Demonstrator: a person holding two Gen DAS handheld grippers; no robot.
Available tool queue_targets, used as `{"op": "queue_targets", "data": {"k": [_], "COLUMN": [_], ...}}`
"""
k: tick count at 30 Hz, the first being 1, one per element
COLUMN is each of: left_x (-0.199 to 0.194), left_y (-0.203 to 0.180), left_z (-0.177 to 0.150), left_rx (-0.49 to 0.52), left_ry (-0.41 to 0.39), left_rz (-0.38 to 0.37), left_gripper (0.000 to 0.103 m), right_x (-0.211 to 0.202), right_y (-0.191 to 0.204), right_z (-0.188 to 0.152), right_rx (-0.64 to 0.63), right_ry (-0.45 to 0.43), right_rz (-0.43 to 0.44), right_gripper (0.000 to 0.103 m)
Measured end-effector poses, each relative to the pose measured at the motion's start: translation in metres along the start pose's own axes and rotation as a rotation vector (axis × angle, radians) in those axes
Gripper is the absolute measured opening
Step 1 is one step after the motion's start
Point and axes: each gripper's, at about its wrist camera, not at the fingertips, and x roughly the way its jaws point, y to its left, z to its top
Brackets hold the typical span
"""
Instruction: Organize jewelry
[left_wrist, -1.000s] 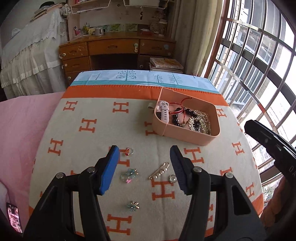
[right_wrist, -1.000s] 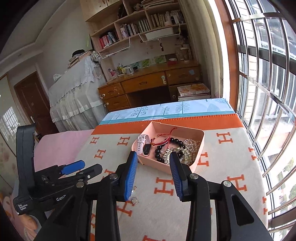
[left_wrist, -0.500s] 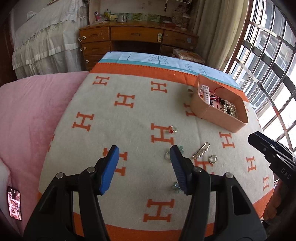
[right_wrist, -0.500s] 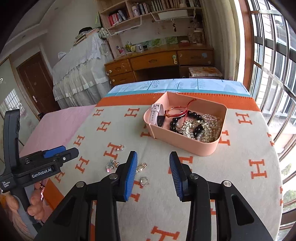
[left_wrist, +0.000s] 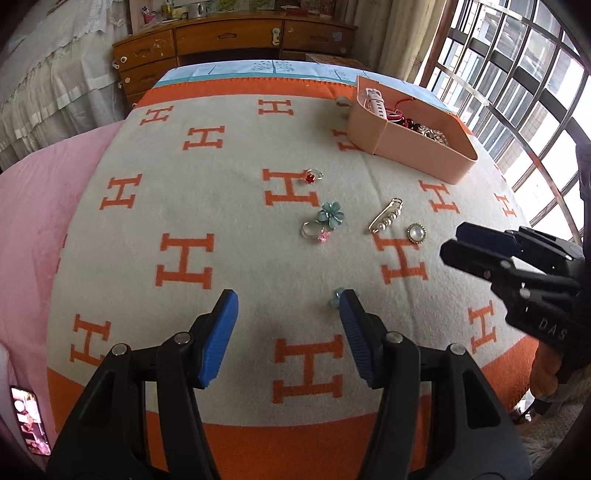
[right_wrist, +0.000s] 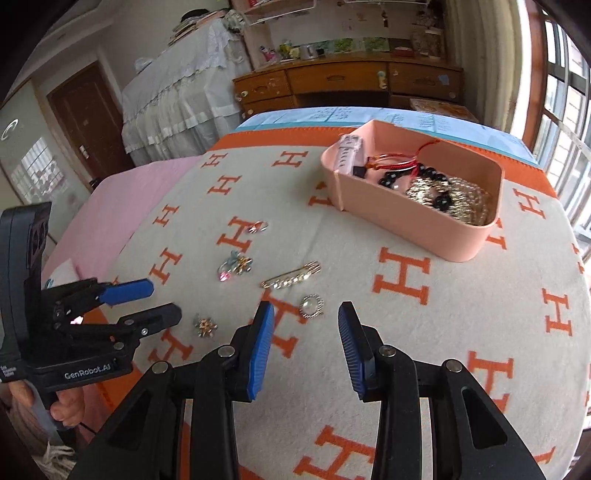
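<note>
Six loose pieces of jewelry lie on a cream blanket (left_wrist: 229, 206) patterned with orange H letters. Farthest from the grippers is a ring with a red stone (left_wrist: 313, 177). Nearer lies a teal flower brooch (left_wrist: 331, 214), touching a silver ring with a pink stone (left_wrist: 314, 232). To their right is a gold safety-pin brooch strung with pearls (left_wrist: 386, 220), and just beside its near end a round pearl brooch (left_wrist: 416, 233) with a sparkling rim. A small pale-blue flower piece (left_wrist: 337, 297) lies closest, partly hidden behind the right finger of the left gripper (left_wrist: 288, 332).

Beyond these pieces stands a pink rectangular tray (right_wrist: 424, 225) on the same blanket. It holds a white watch (right_wrist: 349, 153) at its left end, red cord bracelets (right_wrist: 399, 162), a black bead bracelet (right_wrist: 413, 177) and a heap of gold and pearl chains (right_wrist: 454, 199).

The left gripper hangs over bare blanket with its blue pads (left_wrist: 218, 336) apart and nothing between them. The right gripper (right_wrist: 306, 350) also stands with its jaws parted and empty, above the blanket just short of the round pearl brooch. A person's hand (right_wrist: 64, 408) grasps the left gripper's handle.

Behind the blanket are a pink bedspread (left_wrist: 33, 229), a wooden desk (right_wrist: 343, 83) with drawers, and a barred window (left_wrist: 517, 85).
</note>
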Motion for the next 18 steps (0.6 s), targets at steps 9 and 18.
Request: {"op": "queue_targets", "data": {"k": [9,18], "left_x": [-0.005,0.001], "left_y": [0.021,0.042], "left_z": [-0.012,-0.016], "left_rx": [-0.052,-0.119], "left_ry": [0.005,0.029], "left_rz": [0.004,-0.031], "left_gripper": [0.054,0.054], "right_x": [0.039,0.066], "right_y": [0.059,0.08], "right_z": [-0.009,-0.009], "right_rx": [-0.226,-0.306], "right_ry": [0.053,0.047], "right_rz": [0.115,0.084], "right_gripper": [0.037,0.037]}}
